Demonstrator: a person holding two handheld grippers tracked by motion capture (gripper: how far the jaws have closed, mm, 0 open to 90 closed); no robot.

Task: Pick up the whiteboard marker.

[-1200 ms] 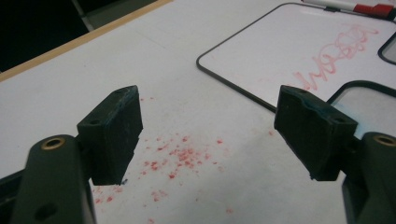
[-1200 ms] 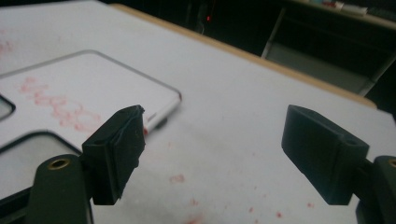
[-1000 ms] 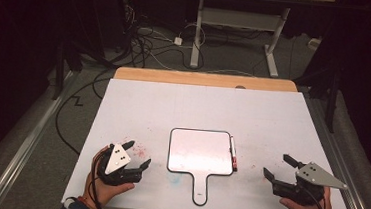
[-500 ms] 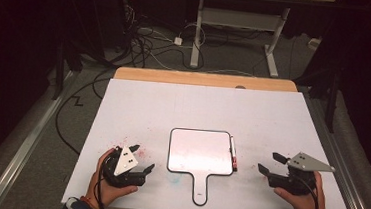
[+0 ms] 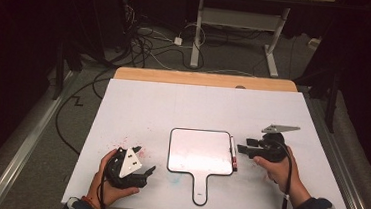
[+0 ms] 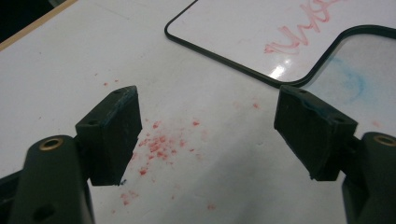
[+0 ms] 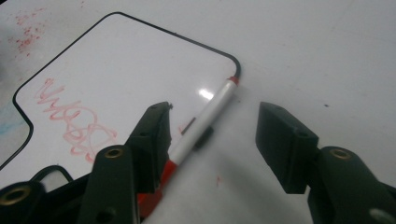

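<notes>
Now my right gripper (image 7: 210, 140) straddles the marker (image 7: 205, 122), lying mid-frame along the whiteboard (image 7: 121, 74)'s right edge; jaws have just been closing, half-wide, not yet pinching. Best to centre on the white barrel, sink lower, squeeze squarely. Left gripper (image 6: 208, 135) rests at lower left, jaws wide apart, empty.

Marker (image 7: 201, 128) between right tool (image 7: 212, 135) jaws (table around bare).

Glossy whiteboard (image 7: 116, 79), smooth plastic marker (image 7: 205, 119), matt white table (image 5: 173, 108).
</notes>
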